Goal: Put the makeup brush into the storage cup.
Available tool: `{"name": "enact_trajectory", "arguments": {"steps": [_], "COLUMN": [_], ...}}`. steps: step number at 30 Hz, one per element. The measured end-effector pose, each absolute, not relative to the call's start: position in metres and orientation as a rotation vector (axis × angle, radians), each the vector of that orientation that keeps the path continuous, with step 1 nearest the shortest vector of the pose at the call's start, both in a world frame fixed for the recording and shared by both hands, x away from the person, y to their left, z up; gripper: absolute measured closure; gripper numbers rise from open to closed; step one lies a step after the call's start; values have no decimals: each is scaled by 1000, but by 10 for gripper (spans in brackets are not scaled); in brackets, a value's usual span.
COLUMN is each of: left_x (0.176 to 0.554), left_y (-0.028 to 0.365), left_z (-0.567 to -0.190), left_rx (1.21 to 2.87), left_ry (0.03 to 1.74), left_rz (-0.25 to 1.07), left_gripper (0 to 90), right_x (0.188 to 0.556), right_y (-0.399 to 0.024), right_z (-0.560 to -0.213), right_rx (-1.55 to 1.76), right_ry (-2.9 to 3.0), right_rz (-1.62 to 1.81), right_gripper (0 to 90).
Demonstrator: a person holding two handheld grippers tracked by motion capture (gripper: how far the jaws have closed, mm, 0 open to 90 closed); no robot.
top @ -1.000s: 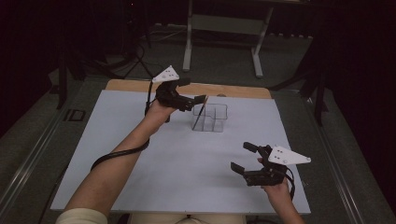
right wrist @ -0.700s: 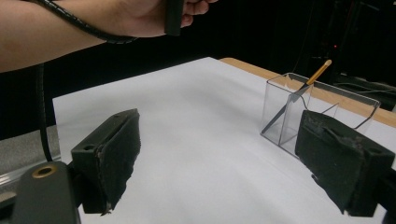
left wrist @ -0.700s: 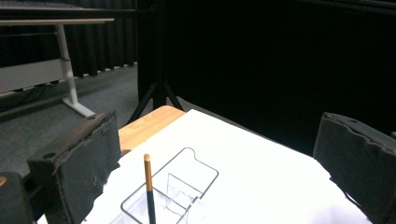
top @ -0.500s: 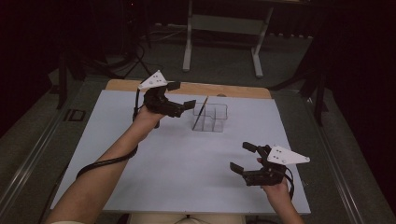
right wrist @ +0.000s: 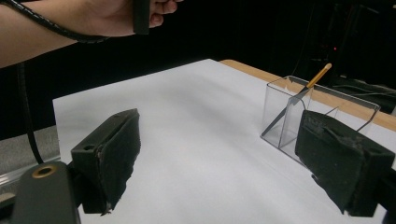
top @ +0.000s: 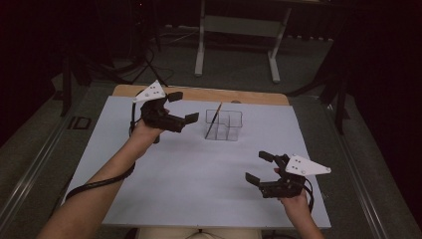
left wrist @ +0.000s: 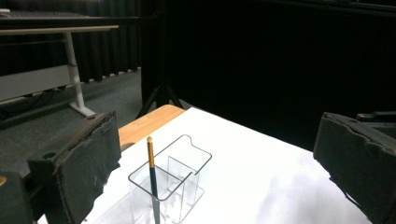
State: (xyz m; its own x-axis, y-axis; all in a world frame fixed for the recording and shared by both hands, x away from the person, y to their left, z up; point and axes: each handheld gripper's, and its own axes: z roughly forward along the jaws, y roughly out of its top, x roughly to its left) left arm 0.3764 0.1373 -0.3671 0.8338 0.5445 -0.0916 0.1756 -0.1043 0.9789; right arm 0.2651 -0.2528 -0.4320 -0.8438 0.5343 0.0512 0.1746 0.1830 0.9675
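Observation:
A clear plastic holder (top: 229, 125) with several compartments stands at the back middle of the white table top (top: 189, 184). A thin pencil (top: 214, 119) with a yellow upper end leans in its left compartment. My left gripper (top: 182, 107) hovers just left of the holder, open and empty. In the left gripper view the holder (left wrist: 180, 175) and pencil (left wrist: 151, 172) sit between the wide-apart jaws. My right gripper (top: 259, 168) rests open at the front right, holding nothing. The right gripper view has the holder (right wrist: 279, 109) and pencil (right wrist: 301, 93) ahead on the right.
A wooden table edge (top: 199, 93) runs along the back of the white sheet. Behind it on the floor stands a grey desk frame (top: 239, 25), with dark stand legs (top: 149, 64) at the left. A cable (top: 99, 181) trails along the left forearm.
My left gripper has drawn back to the left, away from the holder, leaving the pencil leaning in it. The right gripper has stayed where it was.

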Motion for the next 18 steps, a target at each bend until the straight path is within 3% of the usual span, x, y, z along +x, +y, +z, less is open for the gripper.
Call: {"name": "enact_trajectory", "arguments": {"steps": [18], "left_x": [346], "left_y": [156], "left_z": [-385], "left_rx": [1663], "left_ry": [519], "left_rz": [336], "left_gripper": [17], "right_x": [267], "right_y": [-256], "right_z": [-433], "right_rx": [670], "right_ry": [2154], "right_rz": [1692], "right_gripper": [142]}}
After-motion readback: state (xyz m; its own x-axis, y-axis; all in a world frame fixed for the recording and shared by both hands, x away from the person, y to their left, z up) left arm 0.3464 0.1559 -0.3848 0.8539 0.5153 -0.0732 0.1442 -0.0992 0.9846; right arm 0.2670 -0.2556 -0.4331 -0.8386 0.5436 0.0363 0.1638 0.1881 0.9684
